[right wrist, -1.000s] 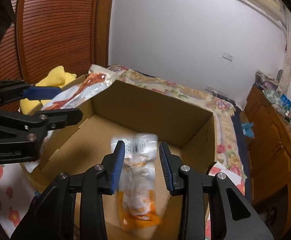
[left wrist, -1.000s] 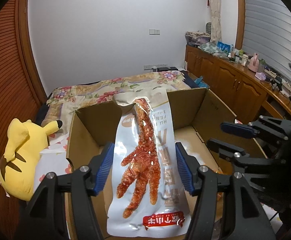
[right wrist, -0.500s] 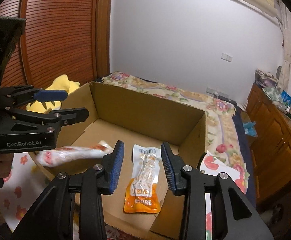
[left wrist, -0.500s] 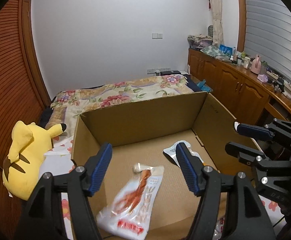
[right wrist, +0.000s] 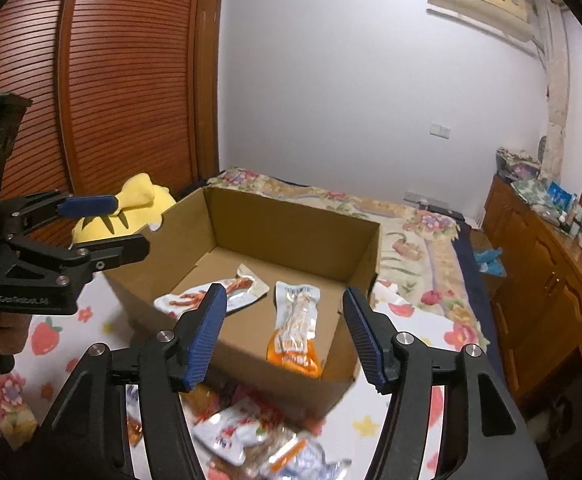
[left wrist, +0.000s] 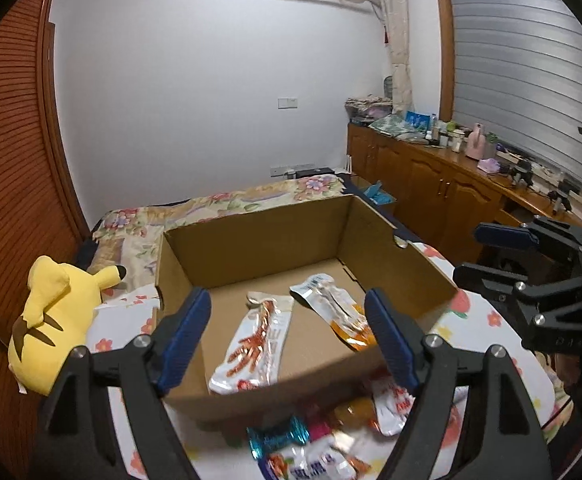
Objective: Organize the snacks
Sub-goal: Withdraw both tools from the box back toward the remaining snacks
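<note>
left gripper (left wrist: 287, 336) and right gripper (right wrist: 285, 332) empty, jaws just opening, apart. red packet (left wrist: 255, 350) and orange packet (right wrist: 297, 330) flat in cardboard box (left wrist: 259, 240). loose snack pile (right wrist: 251, 436) before box blurred, partly hidden by fingers.

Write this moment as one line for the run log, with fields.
left claw: open, empty | right claw: open, empty | cardboard box: two snack packets inside | loose snacks: on bed, before box

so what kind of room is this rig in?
Almost certainly a home bedroom: a bed with a floral cover behind the cardboard box, a yellow plush toy beside it, and a wooden cabinet run along the wall with clutter on top.
</note>
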